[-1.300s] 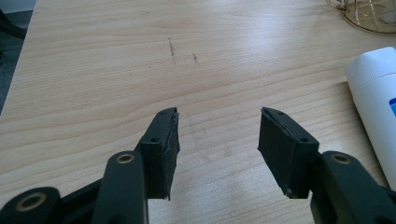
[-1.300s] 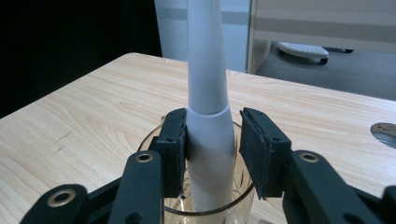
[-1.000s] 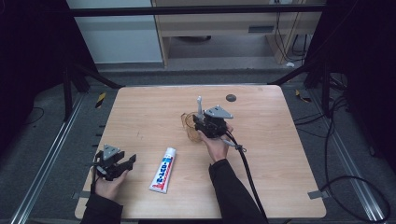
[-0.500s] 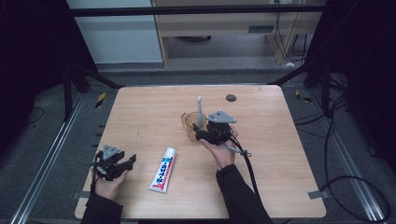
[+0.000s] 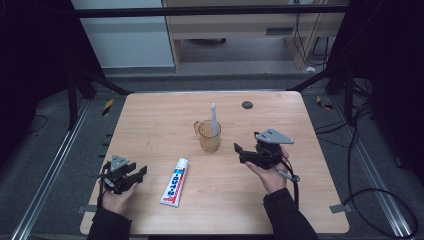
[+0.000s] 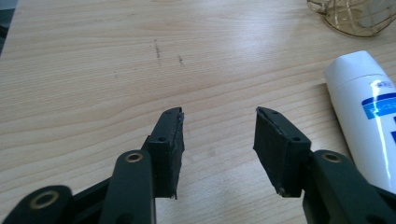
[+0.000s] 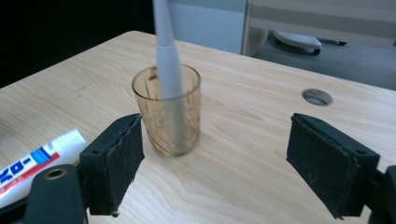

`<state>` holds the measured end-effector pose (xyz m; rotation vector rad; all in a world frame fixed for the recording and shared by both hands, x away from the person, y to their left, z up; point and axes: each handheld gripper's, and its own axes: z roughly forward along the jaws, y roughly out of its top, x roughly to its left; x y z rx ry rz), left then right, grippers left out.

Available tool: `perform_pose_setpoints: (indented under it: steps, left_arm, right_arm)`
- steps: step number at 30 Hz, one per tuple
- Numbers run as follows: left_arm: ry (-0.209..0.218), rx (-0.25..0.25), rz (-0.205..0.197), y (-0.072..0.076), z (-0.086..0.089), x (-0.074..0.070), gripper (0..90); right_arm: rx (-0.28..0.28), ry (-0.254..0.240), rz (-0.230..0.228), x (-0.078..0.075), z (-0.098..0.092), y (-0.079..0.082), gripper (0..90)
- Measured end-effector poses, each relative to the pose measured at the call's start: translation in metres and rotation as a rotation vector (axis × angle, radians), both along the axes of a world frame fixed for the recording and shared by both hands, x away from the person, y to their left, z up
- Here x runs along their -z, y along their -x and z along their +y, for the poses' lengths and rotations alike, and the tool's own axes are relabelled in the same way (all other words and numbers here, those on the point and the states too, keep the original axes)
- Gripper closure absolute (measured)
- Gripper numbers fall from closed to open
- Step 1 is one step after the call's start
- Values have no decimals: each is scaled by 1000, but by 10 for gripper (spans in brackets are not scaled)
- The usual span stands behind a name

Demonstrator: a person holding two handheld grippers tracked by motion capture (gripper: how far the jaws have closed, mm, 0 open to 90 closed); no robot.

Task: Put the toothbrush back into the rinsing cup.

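Wooden table [image 5: 150, 125] holds our see-through cup [image 5: 209, 135] with the toothbrush [image 5: 214, 119] standing in it. Our right gripper [image 5: 239, 150], jaws wide apart and empty, sits at the cup's 4 o'clock. Our left gripper [image 5: 141, 171] is spread and empty too. We could knock the cup over if we bump it

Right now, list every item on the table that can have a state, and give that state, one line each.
Cup: upright, amber, see-through, holding the toothbrush.
Toothbrush: standing in the cup, leaning on its rim.
Toothpaste tube: lying flat on the table, cap end toward the cup.
Left claw: open, empty, beside the tube.
Right claw: open wide, empty, clear of the cup.
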<state>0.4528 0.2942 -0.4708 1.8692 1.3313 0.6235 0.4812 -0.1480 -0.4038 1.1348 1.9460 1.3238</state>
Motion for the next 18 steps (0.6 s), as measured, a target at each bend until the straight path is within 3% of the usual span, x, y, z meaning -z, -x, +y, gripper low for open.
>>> perform_pose_setpoints:
  steps: [5, 13, 18]
  left_arm:
    - [13, 19, 6, 0, -2, -1, 562]
    - [2, 69, 14, 3, -11, -3, 666]
    - [-16, 147, 62, 4, -22, -2, 739]
  right_arm:
    - [22, 6, 15, 3, -22, 11, 194]
    - [49, 25, 65, 22, -51, 28, 224]
    - [59, 49, 95, 33, -61, 34, 248]
